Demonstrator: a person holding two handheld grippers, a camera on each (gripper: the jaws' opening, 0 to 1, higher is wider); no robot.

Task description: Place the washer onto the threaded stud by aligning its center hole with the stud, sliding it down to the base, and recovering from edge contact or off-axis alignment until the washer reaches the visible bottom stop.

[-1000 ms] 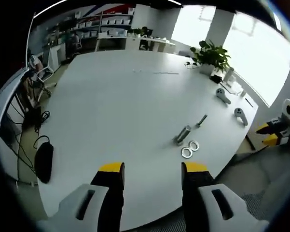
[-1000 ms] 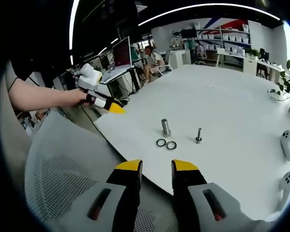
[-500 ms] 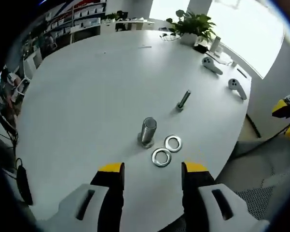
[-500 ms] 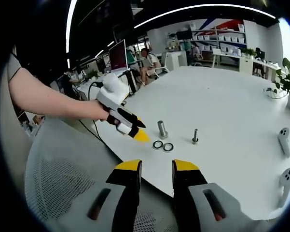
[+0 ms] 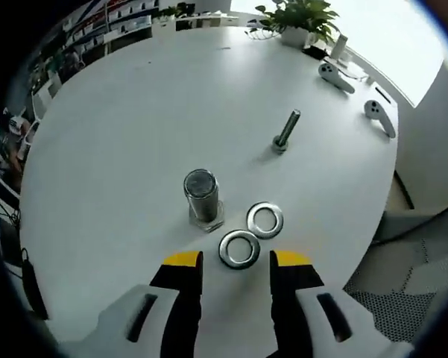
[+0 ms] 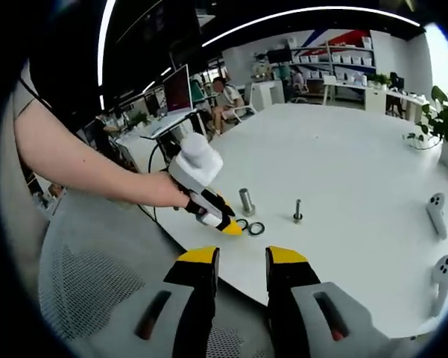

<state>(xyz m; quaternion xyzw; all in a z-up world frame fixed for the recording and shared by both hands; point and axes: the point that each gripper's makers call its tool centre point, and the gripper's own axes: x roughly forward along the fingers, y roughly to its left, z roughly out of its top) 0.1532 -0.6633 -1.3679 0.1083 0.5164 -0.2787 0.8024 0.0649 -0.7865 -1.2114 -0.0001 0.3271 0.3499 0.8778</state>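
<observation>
White office table (image 5: 119, 134): left gripper (image 5: 235, 262) spread wide, poised over nearer washer (image 5: 239, 248) to pinch it; threaded stud (image 5: 288, 131) farther ahead. Right gripper (image 6: 241, 260) parted, empty, held back.

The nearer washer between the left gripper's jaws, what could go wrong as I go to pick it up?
The nearer washer lies flat on the white table, so the left gripper, jaws open, may skid off its thin edge. It sits almost against the second washer, which could get nudged or pinched too. The upright steel cylinder stands beside both; a wide approach might knock it.
</observation>
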